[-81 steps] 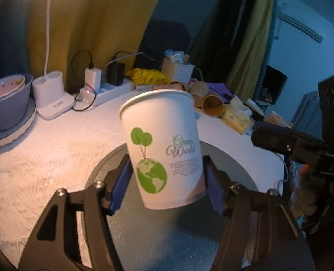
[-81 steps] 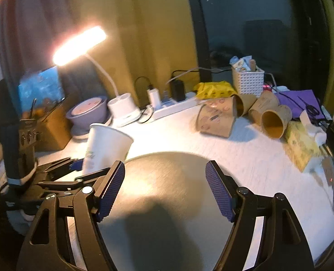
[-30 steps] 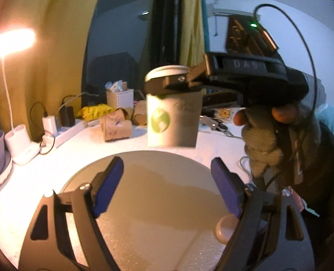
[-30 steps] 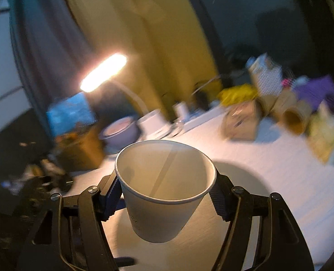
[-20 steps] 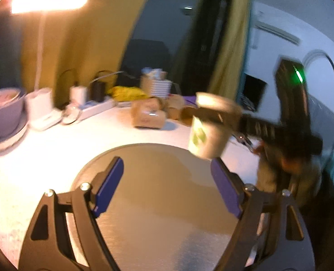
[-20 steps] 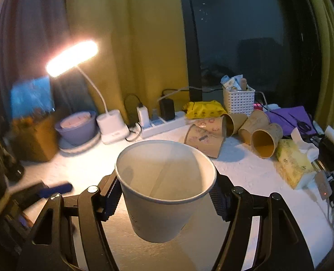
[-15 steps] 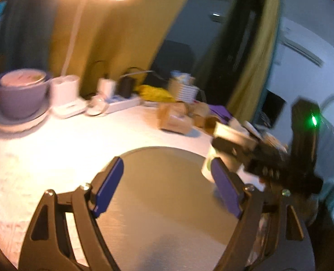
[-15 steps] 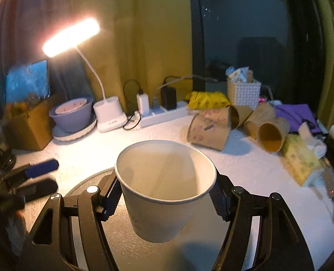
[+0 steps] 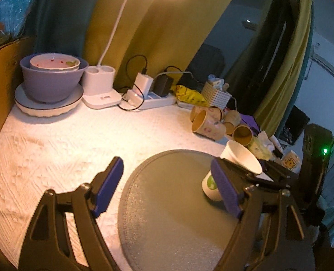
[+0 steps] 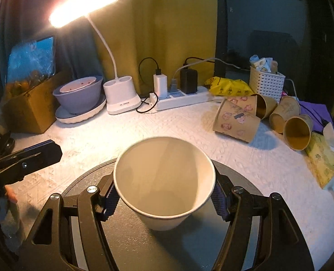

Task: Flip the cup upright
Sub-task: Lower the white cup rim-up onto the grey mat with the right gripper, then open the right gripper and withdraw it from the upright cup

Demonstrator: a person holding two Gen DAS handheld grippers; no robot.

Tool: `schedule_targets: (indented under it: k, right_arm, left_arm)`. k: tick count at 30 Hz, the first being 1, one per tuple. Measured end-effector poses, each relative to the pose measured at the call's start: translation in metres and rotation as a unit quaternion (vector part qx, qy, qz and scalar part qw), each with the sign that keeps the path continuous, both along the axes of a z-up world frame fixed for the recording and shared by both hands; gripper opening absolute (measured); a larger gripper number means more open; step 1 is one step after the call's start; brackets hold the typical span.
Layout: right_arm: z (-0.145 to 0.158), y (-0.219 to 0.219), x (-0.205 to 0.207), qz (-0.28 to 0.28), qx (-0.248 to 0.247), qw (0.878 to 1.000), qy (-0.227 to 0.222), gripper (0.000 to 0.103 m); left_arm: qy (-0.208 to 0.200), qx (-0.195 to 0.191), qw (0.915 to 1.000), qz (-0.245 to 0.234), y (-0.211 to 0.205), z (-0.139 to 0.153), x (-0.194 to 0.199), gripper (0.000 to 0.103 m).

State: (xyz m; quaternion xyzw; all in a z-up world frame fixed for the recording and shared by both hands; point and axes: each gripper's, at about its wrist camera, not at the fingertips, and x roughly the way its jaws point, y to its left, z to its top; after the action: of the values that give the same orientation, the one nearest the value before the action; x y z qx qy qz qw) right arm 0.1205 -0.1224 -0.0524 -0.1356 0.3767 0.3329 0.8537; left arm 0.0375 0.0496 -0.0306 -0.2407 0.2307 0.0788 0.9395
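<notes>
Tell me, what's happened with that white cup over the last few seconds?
The left gripper let go of the white paper cup and now stands open. The right gripper took it, mouth up, and has lowered it to the round grey mat. The brown cups and lamp stayed put.

The white paper cup [image 10: 164, 180] looks smooth and matt. The round grey mat [image 9: 167, 214] seems grainy. The white tablecloth [image 9: 54, 144] is bumpy cloth.
</notes>
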Motion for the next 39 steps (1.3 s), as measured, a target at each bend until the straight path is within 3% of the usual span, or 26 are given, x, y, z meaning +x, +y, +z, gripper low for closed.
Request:
schedule_targets:
  k: [9,11,17,39]
  right_arm:
    - [-0.005,0.000,-0.002,0.002,-0.032,0.999,0.010,0.072]
    - [-0.006,-0.002,-0.003,0.002,-0.039,0.999,0.011,0.079]
    - [0.002,-0.014,-0.011,-0.005,-0.033,0.999,0.003,0.083]
    - [0.029,-0.075,-0.058,-0.052,-0.029,0.998,0.001,0.083]
  left_arm:
    - [0.004,0.008,0.9999,-0.007,-0.005,-0.001,0.004,0.081]
    - [0.004,0.011,0.9999,-0.011,-0.007,-0.001,0.005,0.081]
    - [-0.001,0.024,0.9994,-0.024,-0.015,0.000,0.005,0.081]
    - [-0.043,0.126,0.9865,-0.095,-0.072,0.020,-0.007,0.081]
